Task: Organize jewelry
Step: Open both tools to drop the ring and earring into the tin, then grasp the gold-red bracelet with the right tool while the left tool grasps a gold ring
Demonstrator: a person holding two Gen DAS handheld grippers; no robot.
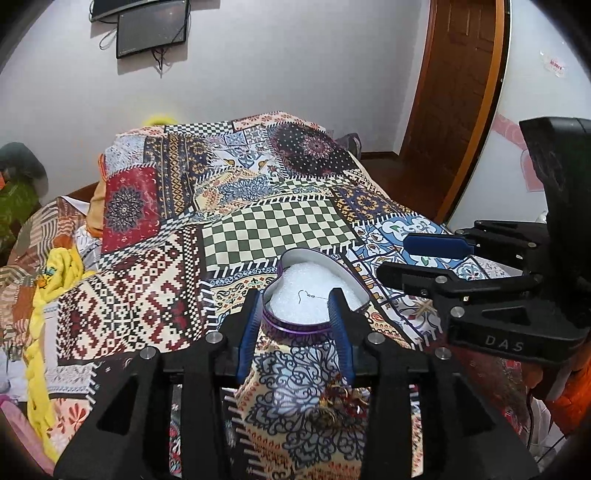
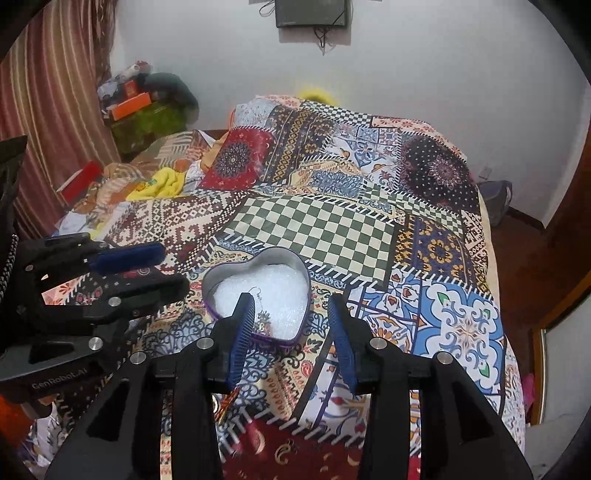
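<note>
A purple heart-shaped tin (image 1: 295, 326) with white padding lies open on the patchwork bedspread; it also shows in the right wrist view (image 2: 221, 275). A hook earring (image 1: 308, 295) lies on the padding, also seen in the right wrist view (image 2: 263, 315). More gold and red jewelry (image 1: 334, 400) lies on the bedspread just in front of the tin. My left gripper (image 1: 295, 306) is open, its jaws spread either side of the tin's near edge. My right gripper (image 2: 291, 310) is open, hovering over the tin's right half. Each gripper shows in the other's view, the right (image 1: 417, 258) and the left (image 2: 147, 269).
The bedspread (image 1: 280, 225) covers the whole bed. Yellow cloth (image 1: 40, 332) and clutter lie on the left side. A brown wooden door (image 1: 454, 92) stands at the right. A screen (image 1: 151, 31) hangs on the back wall.
</note>
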